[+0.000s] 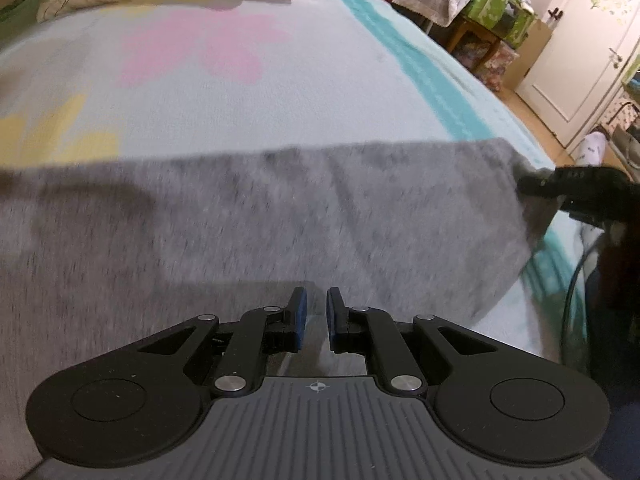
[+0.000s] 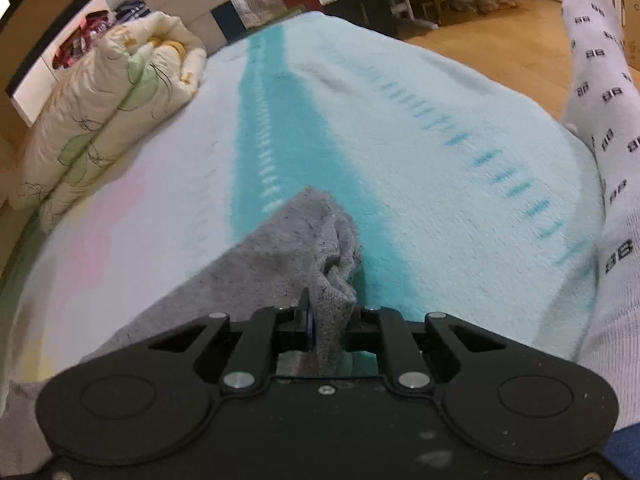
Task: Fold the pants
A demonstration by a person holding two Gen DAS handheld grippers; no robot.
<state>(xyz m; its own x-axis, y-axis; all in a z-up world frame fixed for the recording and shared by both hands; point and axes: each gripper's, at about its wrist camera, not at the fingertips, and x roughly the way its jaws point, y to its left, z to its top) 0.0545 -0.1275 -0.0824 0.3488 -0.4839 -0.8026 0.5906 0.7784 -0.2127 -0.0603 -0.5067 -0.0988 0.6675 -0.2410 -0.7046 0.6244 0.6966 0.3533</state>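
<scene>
Setting: home bedroom. Evidence: bed covered by pale fleece blanket with teal stripe, pink and yellow flower print. Folded floral quilt stacked at head end. White panel door with lever handle, stickers on upper part. Wooden floor beside bed. Chair nearby carrying green patterned cushions; more bedding piled behind it. Person's foot in white patterned sock resting on bed edge. Cardboard boxes against wall, details blurred.
</scene>
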